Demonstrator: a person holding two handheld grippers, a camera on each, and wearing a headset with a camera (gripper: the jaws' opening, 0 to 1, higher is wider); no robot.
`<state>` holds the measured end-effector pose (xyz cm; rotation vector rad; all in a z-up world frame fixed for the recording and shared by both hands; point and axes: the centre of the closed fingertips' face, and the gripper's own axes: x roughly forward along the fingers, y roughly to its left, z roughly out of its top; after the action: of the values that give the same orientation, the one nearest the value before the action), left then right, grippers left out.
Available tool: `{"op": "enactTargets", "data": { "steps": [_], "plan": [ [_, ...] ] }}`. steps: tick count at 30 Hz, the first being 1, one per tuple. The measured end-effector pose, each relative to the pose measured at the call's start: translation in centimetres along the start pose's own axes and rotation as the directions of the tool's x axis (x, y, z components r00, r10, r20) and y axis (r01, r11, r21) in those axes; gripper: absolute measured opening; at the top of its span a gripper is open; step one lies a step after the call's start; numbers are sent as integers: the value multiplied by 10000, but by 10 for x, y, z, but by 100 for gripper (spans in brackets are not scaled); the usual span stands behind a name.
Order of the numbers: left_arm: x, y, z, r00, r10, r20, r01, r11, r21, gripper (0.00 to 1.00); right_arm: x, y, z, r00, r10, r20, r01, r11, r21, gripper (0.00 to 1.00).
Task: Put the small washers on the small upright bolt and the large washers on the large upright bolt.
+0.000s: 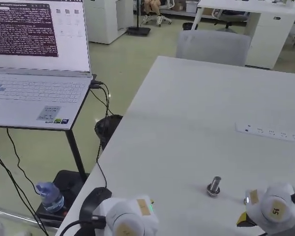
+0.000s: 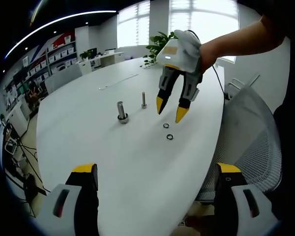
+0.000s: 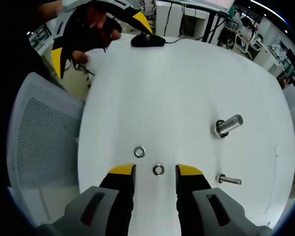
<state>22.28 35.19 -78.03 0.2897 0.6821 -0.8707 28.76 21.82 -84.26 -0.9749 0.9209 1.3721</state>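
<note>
1. Landmark: the large upright silver steel bolt (image 3: pixel 228 125) stands on its flanged base on the white desk (image 1: pixel 187 123). All places below are given from it.
2. The small thin upright silver bolt (image 3: pixel 229 180) stands just beside the large bolt, apart from it. Both shafts are bare.
3. Two washers lie flat on the desk near the large bolt, on the side towards the right claw. The first silver ring washer (image 3: pixel 158 170) and the second silver ring washer (image 3: pixel 139 151) lie just beside each other without touching. Which is small and which is large cannot be told.
4. The yellow-tipped right claw (image 2: pixel 170 110) is released, with its jaws apart. In the right gripper view the first washer lies on the desk between the two tips, and no contact shows. In the left gripper view this claw hangs tips-down above the desk, on the washers' side of the large bolt.
5. The yellow-tipped left claw (image 2: pixel 156 169) is released, with its jaws wide apart and nothing between them. It is further from the large bolt than the washers are.
6. The long white power strip (image 1: pixel 270 132) lies on the desk beyond the large bolt in the head view.
7. The grey mesh chair (image 2: pixel 250 137) stands at the desk edge on the washers' side of the large bolt.
8. The open white laptop (image 1: pixel 37 93) sits on a separate stand, well apart from the large bolt.
</note>
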Motion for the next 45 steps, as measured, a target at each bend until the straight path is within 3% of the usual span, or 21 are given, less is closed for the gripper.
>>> {"op": "enactTargets", "data": {
  "steps": [18, 29, 36, 45],
  "plan": [
    [4, 5, -3, 9998, -23, -203, 26, 9999, 122, 96, 31, -5, -18, 9984, -150, -537, 151, 9999, 10, 30],
    [5, 3, -6, 9996, -106, -267, 110, 9998, 144, 93, 33, -6, -20, 9983, 6, -585, 4, 9999, 167, 27],
    [5, 3, -11, 9994, -126, -332, 129, 9999, 81, 91, 34, -11, -21, 9994, -43, -353, 54, 9995, 311, 21],
    [3, 4, -15, 9992, -130, -391, 132, 9999, 26, 89, 34, -11, -21, 9975, -9, -707, 11, 10000, 28, 19]
  ]
}}
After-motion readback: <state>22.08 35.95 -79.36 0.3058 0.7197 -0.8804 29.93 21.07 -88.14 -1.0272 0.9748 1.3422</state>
